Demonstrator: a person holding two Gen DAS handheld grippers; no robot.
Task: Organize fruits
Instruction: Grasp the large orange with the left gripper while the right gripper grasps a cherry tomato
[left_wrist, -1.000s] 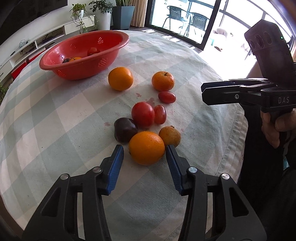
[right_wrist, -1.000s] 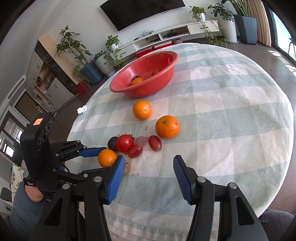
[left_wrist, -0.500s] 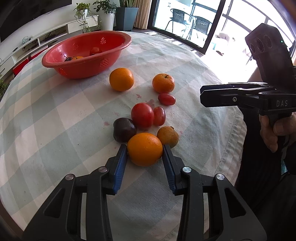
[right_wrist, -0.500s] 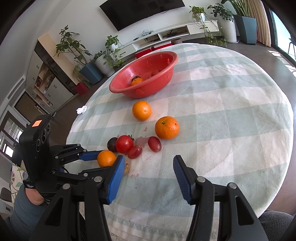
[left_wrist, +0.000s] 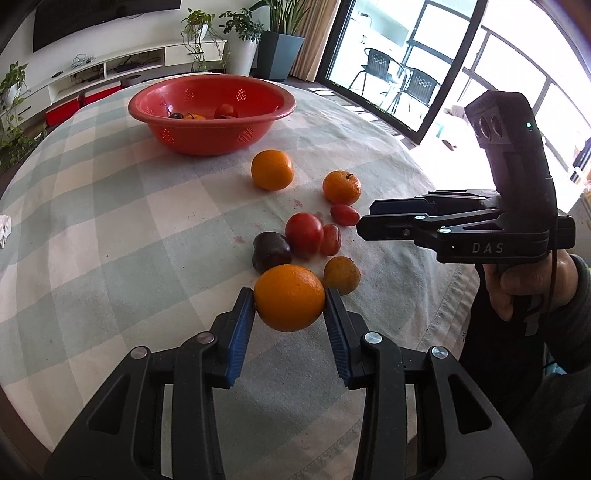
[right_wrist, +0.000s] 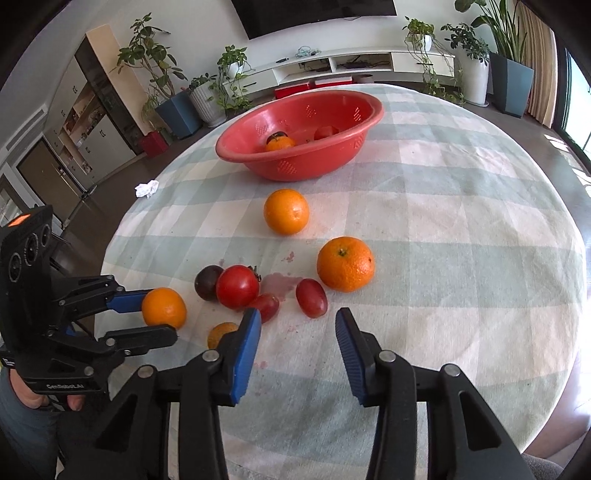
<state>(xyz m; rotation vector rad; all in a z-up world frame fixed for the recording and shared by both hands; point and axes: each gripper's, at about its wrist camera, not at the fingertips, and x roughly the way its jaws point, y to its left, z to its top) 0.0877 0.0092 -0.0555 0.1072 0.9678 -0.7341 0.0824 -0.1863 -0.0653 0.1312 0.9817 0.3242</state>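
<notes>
Gripping the orange (left_wrist: 289, 297) near the table (left_wrist: 110, 229) front edge, my left gripper (left_wrist: 290, 314) clamps it. From the right wrist, my right gripper (right_wrist: 298, 334) has just been narrowing, empty, near the grape tomato (right_wrist: 311, 297).

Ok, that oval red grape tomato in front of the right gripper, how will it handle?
The grape tomato looks smooth and glossy, so probably slippery between the pads. Oval on flat cloth, it may roll sideways if nudged. Pink stains on the tablecloth beside it suggest soft fruit; squeeze gently.
</notes>
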